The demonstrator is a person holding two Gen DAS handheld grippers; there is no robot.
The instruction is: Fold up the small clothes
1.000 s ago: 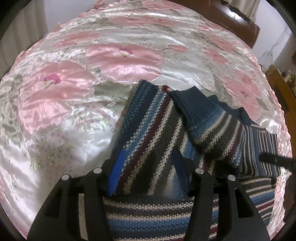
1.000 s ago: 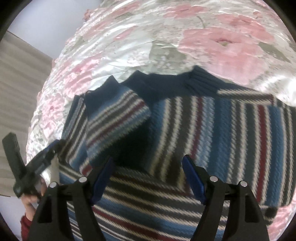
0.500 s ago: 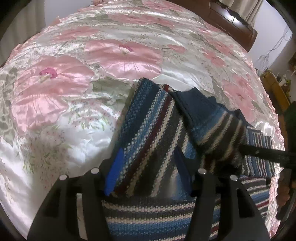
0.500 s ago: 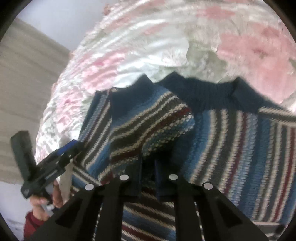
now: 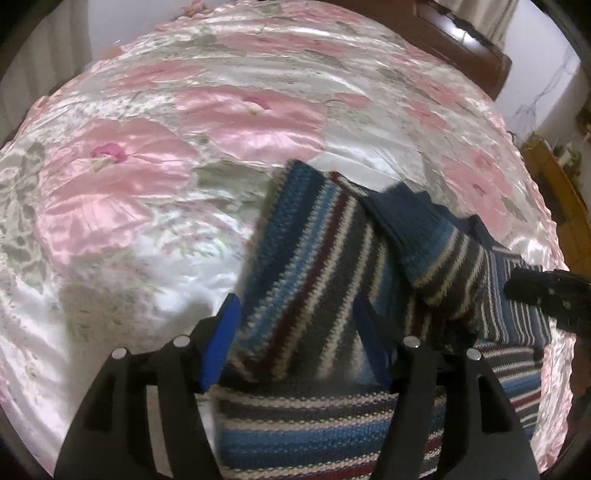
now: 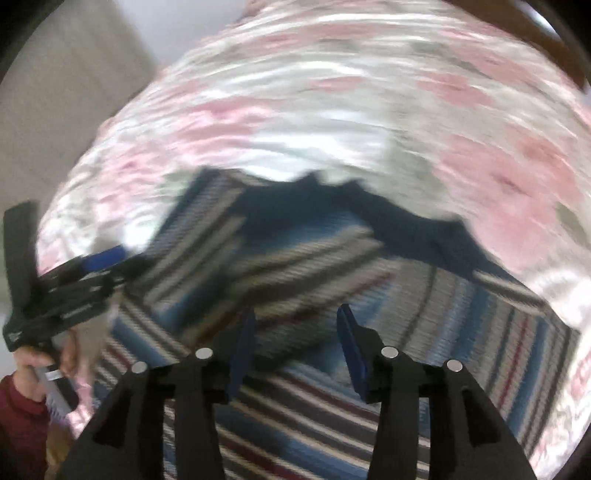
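Observation:
A striped knit sweater [image 5: 306,266] in blue, grey, cream and maroon lies on the bed, with one sleeve [image 5: 436,251] and its navy cuff folded across the body. My left gripper [image 5: 295,332] stands open, low over the sweater's left side, with knit fabric lying between its blue pads [image 5: 221,339]. In the blurred right wrist view my right gripper [image 6: 295,343] is open over the sweater [image 6: 369,302], just below the folded sleeve. Each gripper also shows in the other's view: the right gripper [image 5: 546,295] and the left gripper [image 6: 74,288], held by a hand [image 6: 37,365].
A shiny satin bedspread [image 5: 184,166] with large pink flowers covers the bed around the sweater. A dark wooden headboard [image 5: 461,33] runs along the far edge. Wooden furniture [image 5: 554,177] stands beyond the bed's right side.
My right gripper was wide open, shut over the folded sleeve half a second ago, and has opened again while moving fast. The left gripper stayed open and barely shifted.

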